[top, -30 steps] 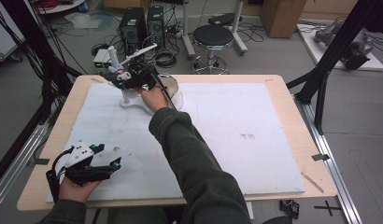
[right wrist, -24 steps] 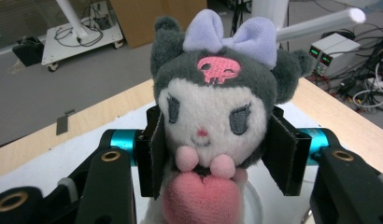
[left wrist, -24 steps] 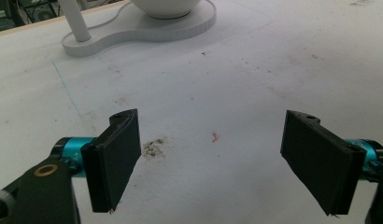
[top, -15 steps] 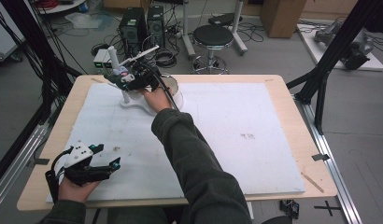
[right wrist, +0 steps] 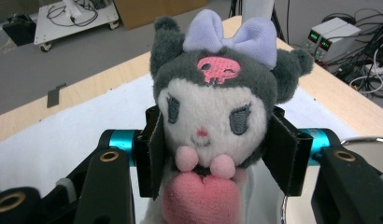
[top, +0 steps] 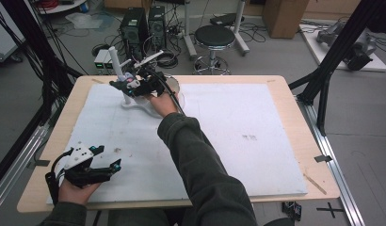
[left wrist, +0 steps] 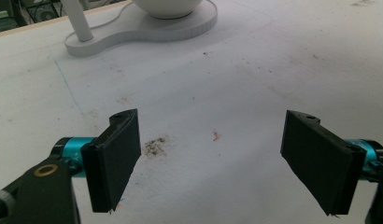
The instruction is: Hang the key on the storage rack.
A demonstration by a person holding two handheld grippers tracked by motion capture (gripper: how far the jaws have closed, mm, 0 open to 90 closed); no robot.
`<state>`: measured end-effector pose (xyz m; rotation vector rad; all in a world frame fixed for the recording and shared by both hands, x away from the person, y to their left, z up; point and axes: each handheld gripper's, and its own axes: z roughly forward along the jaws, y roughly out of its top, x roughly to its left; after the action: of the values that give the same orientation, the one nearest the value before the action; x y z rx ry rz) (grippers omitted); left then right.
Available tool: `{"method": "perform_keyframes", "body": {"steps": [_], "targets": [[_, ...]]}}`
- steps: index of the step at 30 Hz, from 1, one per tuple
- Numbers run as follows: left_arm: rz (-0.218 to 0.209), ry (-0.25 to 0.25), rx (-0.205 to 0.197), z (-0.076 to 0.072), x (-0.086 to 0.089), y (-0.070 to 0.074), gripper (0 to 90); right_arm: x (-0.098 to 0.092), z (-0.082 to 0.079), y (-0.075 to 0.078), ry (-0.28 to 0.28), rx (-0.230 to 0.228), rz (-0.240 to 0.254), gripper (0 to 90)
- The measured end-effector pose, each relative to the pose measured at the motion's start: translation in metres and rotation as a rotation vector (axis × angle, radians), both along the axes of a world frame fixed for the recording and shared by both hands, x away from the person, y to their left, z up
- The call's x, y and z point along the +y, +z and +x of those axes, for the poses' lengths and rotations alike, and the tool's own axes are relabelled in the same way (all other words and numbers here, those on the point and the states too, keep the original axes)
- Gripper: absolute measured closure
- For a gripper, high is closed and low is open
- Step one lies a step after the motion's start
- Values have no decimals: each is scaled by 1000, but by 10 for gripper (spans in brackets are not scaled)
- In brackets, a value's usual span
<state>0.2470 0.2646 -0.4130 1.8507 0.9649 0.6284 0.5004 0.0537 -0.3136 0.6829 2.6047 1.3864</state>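
Observation:
A plush toy (right wrist: pixel 210 100) with a grey head, a lilac bow and a pink heart sits between the black jaws of my right gripper (right wrist: pixel 217 156), which is shut on its body. From above, the right gripper (top: pixel 131 84) holds the plush (top: pixel 132 82) at the far left of the table, beside the upright post of a white stand (top: pixel 116 60). My left gripper (top: pixel 108 157) rests low near the front left edge. Its own view shows the left gripper (left wrist: pixel 220 163) open, with only stained white mat between the pads.
The white stand's flat base (left wrist: pixel 147 30) lies ahead of the left gripper, with a rounded white part on it. A metal-rimmed round dish (top: pixel 174 85) sits just right of the stand. A white mat (top: pixel 238 127) covers the wooden table (top: pixel 294 101).
The right gripper has shifted slightly beside the stand, with the plush still in its jaws. The left gripper has kept still.

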Motion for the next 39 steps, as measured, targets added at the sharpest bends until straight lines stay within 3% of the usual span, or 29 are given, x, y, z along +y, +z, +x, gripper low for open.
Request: {"method": "perform_keyframes", "body": {"steps": [29, 39], "targets": [[-1, 6, 3, 1, 0, 0, 203, 17, -4, -19, 30, 19, -128, 428], [-2, 8, 2, 1, 0, -1, 203, 21, -2, -27, 21, 39, -144, 378]]}}
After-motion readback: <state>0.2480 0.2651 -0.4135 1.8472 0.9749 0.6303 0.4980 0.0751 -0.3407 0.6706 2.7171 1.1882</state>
